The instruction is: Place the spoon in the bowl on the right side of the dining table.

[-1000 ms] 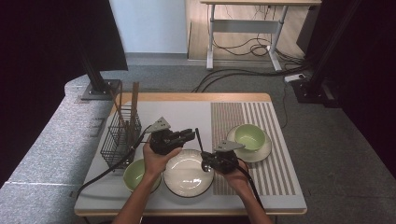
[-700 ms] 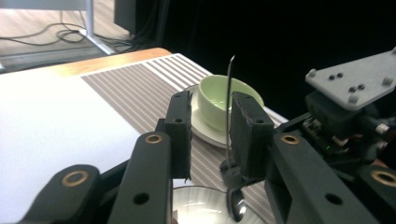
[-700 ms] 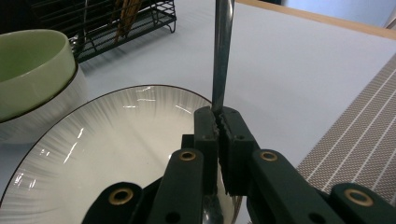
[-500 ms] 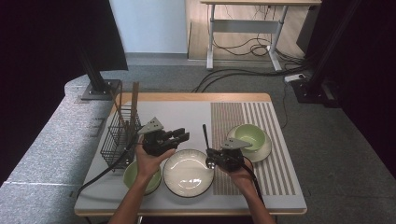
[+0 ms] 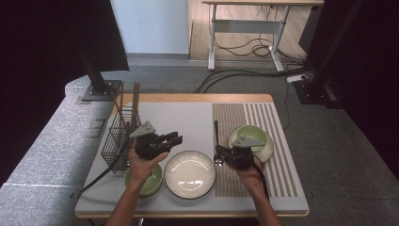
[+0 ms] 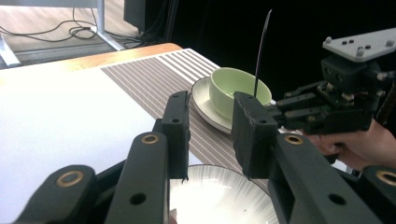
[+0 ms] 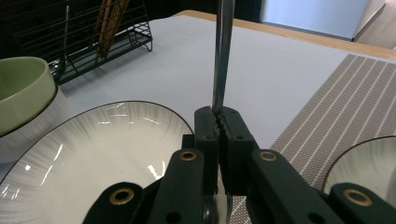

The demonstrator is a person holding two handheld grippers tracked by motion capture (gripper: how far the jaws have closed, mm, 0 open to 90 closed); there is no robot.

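Observation:
My right gripper (image 5: 220,154) (image 7: 219,120) is shut on a thin metal utensil (image 5: 216,136) (image 7: 222,51). The utensil's long handle points away from me, between the white plate (image 5: 189,173) (image 7: 98,154) and the striped mat (image 5: 282,141). In the left gripper view the utensil (image 6: 260,51) stands up out of the right gripper (image 6: 280,112). My left gripper (image 5: 177,138) (image 6: 210,135) hovers open above the plate's (image 6: 219,200) left rim, with nothing between its fingers, and points toward the right gripper.
A green bowl (image 5: 251,135) (image 6: 238,88) sits on a saucer (image 5: 268,153) on the striped mat. Another green bowl (image 5: 149,184) (image 7: 21,91) lies under my left wrist. A black wire rack (image 5: 116,136) (image 7: 93,32) holding wooden sticks stands at the left edge.
The two grippers have drawn apart: the left one shifted left, and the right one shifted right and slightly away from me, carrying the utensil off the plate's edge.

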